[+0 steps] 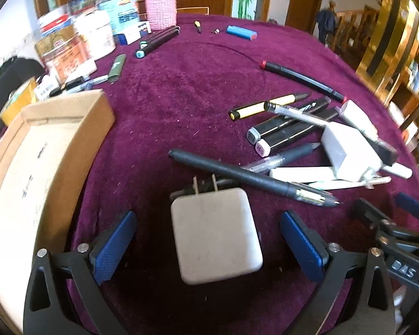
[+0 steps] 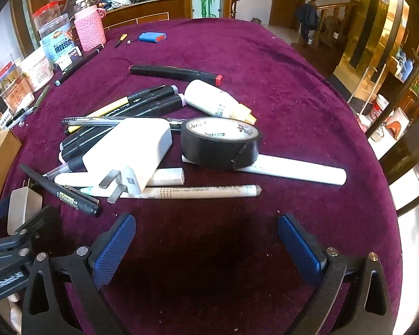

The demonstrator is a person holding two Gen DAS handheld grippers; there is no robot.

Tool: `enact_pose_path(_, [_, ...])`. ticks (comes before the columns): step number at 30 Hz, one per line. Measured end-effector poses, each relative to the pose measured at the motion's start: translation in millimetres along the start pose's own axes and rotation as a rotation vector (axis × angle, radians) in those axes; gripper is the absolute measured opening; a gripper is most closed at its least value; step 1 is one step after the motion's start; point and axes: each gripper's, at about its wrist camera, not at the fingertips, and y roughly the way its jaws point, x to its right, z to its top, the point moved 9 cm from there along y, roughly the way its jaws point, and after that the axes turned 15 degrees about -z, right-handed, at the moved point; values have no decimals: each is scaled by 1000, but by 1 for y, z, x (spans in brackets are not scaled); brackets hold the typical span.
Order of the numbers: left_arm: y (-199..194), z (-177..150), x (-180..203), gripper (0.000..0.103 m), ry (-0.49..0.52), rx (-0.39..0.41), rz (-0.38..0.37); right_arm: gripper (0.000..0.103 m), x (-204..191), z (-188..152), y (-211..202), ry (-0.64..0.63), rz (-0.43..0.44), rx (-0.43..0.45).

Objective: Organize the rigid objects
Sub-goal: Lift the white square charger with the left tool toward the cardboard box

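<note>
Velvet in deep purple covers the round surface [image 2: 279,64], which carries everything here. Next in size, a shallow brown cardboard box [image 1: 53,150] with a pale bottom sits at the surface's left edge. Along the far-left edge stand clear plastic jars with printed labels [image 2: 57,35] and a pink knitted cup sleeve [image 2: 90,32].

The left hand-held gripper [image 1: 209,243] has its blue-padded jaws spread wide on either side of a square white wall charger [image 1: 216,236], which lies flat on the velvet near the near edge, prongs pointing away; neither pad touches it. The right hand-held gripper [image 2: 206,240] is likewise spread wide over bare velvet and holds nothing.

Toward the middle lies a jumbled heap. A second white wall charger [image 2: 131,150] rests on top of several pens, prongs toward the near edge. Just beside it a roll of black tape [image 2: 220,142] sits partly on a thick white cylindrical marker [image 2: 299,170]. A white squeeze bottle [image 2: 218,102] lies behind the tape. A long black marker with red ends [image 2: 176,74] lies apart, farther back. A black pen [image 1: 251,178] crosses just beyond the square charger. A small blue case [image 2: 152,37] lies near the far edge.
</note>
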Motion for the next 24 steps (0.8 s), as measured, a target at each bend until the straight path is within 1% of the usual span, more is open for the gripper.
enact_pose_path(1, [-9, 0, 0, 98, -12, 30, -19, 102, 5, 0, -3, 13, -3, 7])
enact_pose_path(2, [-20, 1, 0, 98, -15, 67, -29, 102, 9, 0, -10, 33, -4, 34])
enact_pose_path(3, [-35, 4, 1, 98, -6, 115, -34, 101, 15, 4, -19, 56, 2, 79])
enact_pose_path(5, [-69, 10, 3, 99, 28, 231, -45, 101, 31, 14, -52, 118, -7, 245])
enact_pose_path(7, [-100, 15, 3, 101, 63, 343, -45, 102, 57, 24, -94, 206, -75, 478])
enact_pose_path(8, [-110, 16, 1, 103, 74, 375, -46, 102, 66, 26, -107, 248, -90, 561])
enact_pose_path(9, [-112, 16, -2, 103, 73, 372, -55, 102, 74, 28, -115, 293, -72, 635])
enact_pose_path(10, [-111, 14, -4, 103, 61, 346, -67, 102, 76, 32, -109, 305, -43, 619])
enact_pose_path(11, [-104, 9, -10, 103, 36, 295, -66, 102, 73, 36, -94, 295, -27, 540])
enact_pose_path(12, [-100, 6, -14, 103, 18, 264, -53, 102, 71, 37, -77, 298, -3, 459])
enact_pose_path(13, [-97, 2, -17, 103, 7, 243, -45, 102, 71, 34, -63, 325, 25, 423])
enact_pose_path(14, [-91, -2, -18, 103, 3, 219, -38, 102, 72, 32, -56, 344, 29, 410])
enact_pose_path(15, [-86, -7, -17, 103, 6, 199, -28, 101, 75, 28, -43, 346, 24, 343])
enact_pose_path(16, [-82, -9, -16, 103, 11, 187, -17, 101, 78, 28, -39, 359, 62, 325])
enact_pose_path(17, [-79, -10, -14, 103, 17, 181, -7, 101, 78, 31, -36, 375, 75, 323])
enact_pose_path(18, [-77, -13, -12, 103, 23, 178, 0, 101, 83, 30, -35, 383, 72, 320])
enact_pose_path(21, [-65, -9, -5, 103, 45, 158, 12, 101, 77, 28, -27, 366, 101, 279])
enact_pose_path(24, [-52, -8, 1, 103, 45, 123, 2, 101, 66, 31, -28, 347, 104, 285])
